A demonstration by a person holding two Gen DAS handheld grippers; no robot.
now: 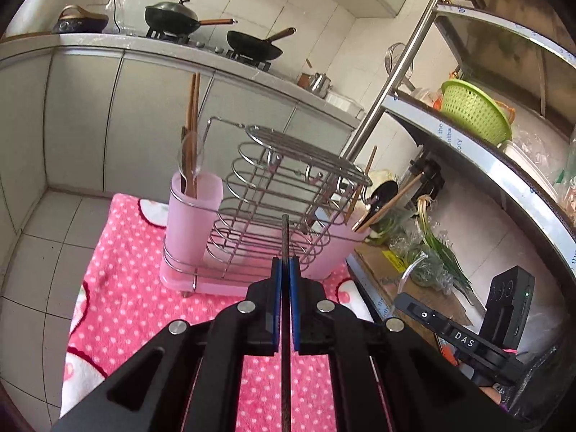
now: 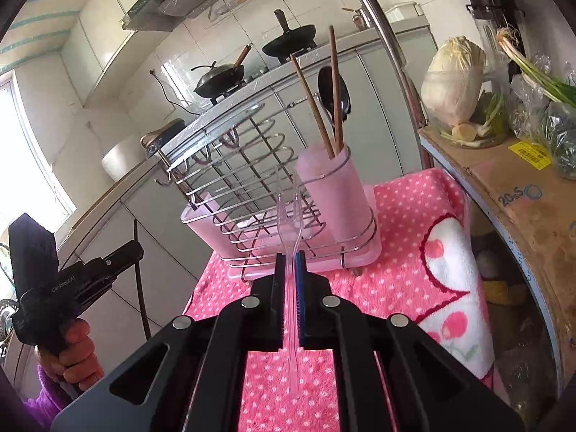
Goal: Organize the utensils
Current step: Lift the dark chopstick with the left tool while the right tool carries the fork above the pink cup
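The left tongs (image 1: 284,270) pinch a thin dark chopstick (image 1: 285,237) upright, its tip just before the chrome wire rack (image 1: 273,194). The right tongs (image 2: 291,264) clamp a clear plastic fork (image 2: 288,216), tines up, near the frosted pink cup (image 2: 334,187) holding brown chopsticks (image 2: 336,90), over the fuzzy pink polka-dot cloth (image 2: 403,216).

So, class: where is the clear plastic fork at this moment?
In the right wrist view, the clear plastic fork is clamped upright in the right gripper, prongs up, in front of the wire utensil rack on the pink dotted cloth.
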